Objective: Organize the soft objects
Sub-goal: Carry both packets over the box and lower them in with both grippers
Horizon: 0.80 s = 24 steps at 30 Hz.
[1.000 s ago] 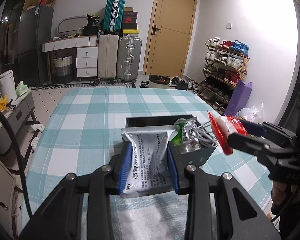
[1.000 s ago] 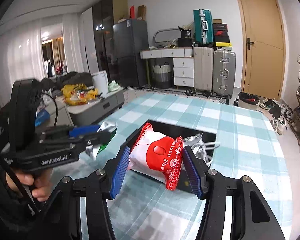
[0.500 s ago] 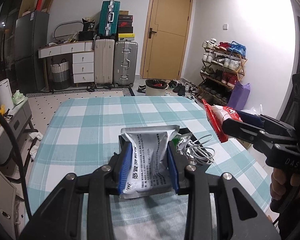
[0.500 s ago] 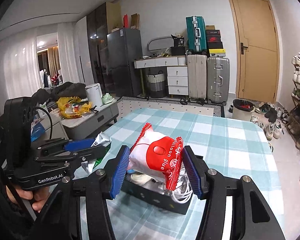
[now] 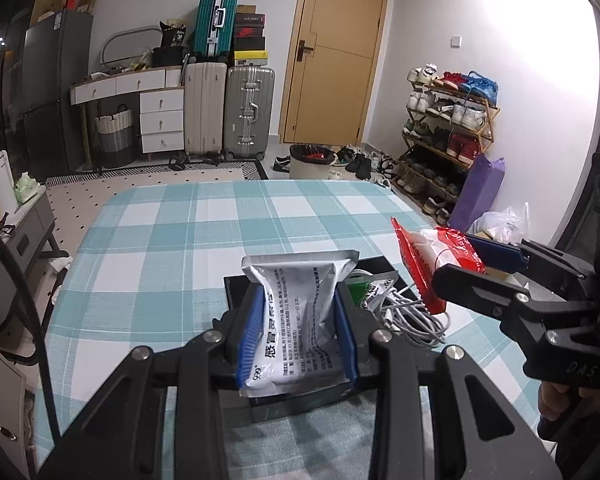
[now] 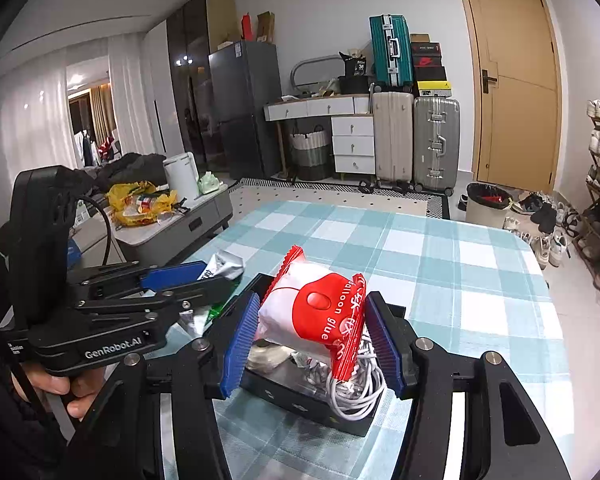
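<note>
Silver foil medicine sachet (image 5: pixel 296 320), red-and-white plastic glue packet (image 6: pixel 320 316): light, crinkly, slippery; left gripper (image 5: pixel 296 340) and right gripper (image 6: pixel 312 344) each clamped mid-body.

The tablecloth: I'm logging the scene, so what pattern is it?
The tablecloth is a teal and white check, clearest in the left wrist view.

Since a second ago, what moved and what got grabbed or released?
Both grippers drew back from the black box, carrying their packets: it now sits close under them. Nothing grabbed or released. The left gripper stays shut on the silver pouch, the right gripper on the red-and-white packet; the white cable remains in the box.
</note>
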Each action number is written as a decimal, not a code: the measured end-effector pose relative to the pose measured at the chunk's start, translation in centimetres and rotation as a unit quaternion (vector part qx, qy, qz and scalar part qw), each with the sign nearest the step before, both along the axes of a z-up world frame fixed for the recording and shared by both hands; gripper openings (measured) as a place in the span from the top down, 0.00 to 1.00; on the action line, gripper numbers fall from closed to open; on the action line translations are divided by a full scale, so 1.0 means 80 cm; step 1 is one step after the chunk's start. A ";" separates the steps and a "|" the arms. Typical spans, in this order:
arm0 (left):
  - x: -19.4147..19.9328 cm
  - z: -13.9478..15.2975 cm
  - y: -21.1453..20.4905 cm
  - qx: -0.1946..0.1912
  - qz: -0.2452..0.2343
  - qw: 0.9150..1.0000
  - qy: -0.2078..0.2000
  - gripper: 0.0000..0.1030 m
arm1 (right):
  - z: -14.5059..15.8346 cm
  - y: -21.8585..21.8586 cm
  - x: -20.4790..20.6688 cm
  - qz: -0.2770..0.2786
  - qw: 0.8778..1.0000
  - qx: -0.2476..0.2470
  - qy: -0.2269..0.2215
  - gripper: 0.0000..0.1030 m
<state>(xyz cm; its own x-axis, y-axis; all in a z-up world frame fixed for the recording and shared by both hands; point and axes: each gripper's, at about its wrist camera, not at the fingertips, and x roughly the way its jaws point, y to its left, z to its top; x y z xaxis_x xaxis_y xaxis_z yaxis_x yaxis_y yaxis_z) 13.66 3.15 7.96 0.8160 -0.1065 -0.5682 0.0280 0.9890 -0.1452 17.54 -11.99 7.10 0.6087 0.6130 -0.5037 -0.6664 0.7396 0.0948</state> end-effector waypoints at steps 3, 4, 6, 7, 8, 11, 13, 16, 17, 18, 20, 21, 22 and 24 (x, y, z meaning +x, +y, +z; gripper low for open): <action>0.008 -0.006 -0.002 0.011 0.007 1.000 0.003 0.68 | -0.005 0.005 0.008 0.001 1.000 -0.005 0.004 0.46; 0.010 -0.007 -0.003 0.017 0.009 1.000 0.003 0.68 | -0.007 0.007 0.011 0.000 1.000 -0.007 0.005 0.46; 0.015 -0.012 -0.005 0.023 0.006 1.000 0.006 0.68 | -0.011 0.010 0.016 -0.005 1.000 -0.015 0.001 0.46; 0.018 -0.014 -0.005 0.022 0.006 1.000 0.008 0.68 | -0.012 0.013 0.019 -0.005 1.000 -0.018 0.000 0.46; 0.020 -0.016 -0.005 0.023 0.006 1.000 0.009 0.68 | -0.014 0.015 0.022 -0.003 1.000 -0.019 0.003 0.46; 0.027 -0.023 -0.003 0.025 0.009 1.000 0.013 0.68 | -0.018 0.022 0.028 -0.006 1.000 -0.029 0.002 0.46; 0.032 -0.027 -0.001 0.023 0.008 1.000 0.016 0.68 | -0.020 0.026 0.031 -0.007 0.999 -0.034 0.001 0.46; 0.038 -0.034 0.001 0.024 0.011 0.999 0.019 0.68 | -0.024 0.031 0.035 -0.006 0.999 -0.041 -0.002 0.46; 0.040 -0.035 0.002 0.024 0.012 0.999 0.020 0.68 | -0.026 0.033 0.037 -0.008 0.999 -0.045 -0.002 0.46; 0.042 -0.037 0.003 0.023 0.013 0.999 0.021 0.68 | -0.027 0.035 0.038 -0.010 0.999 -0.050 -0.006 0.46; 0.045 -0.038 0.006 0.020 0.014 0.999 0.022 0.68 | -0.030 0.038 0.042 -0.008 0.999 -0.051 -0.003 0.46; 0.046 -0.039 0.006 0.020 0.014 0.999 0.023 0.68 | -0.032 0.039 0.043 -0.007 0.999 -0.053 -0.003 0.46; 0.046 -0.040 0.007 0.019 0.015 0.999 0.023 0.68 | -0.033 0.041 0.045 -0.007 0.998 -0.056 -0.004 0.46; 0.048 -0.041 0.008 0.016 0.015 0.999 0.024 0.68 | -0.035 0.044 0.047 -0.006 0.998 -0.059 -0.003 0.46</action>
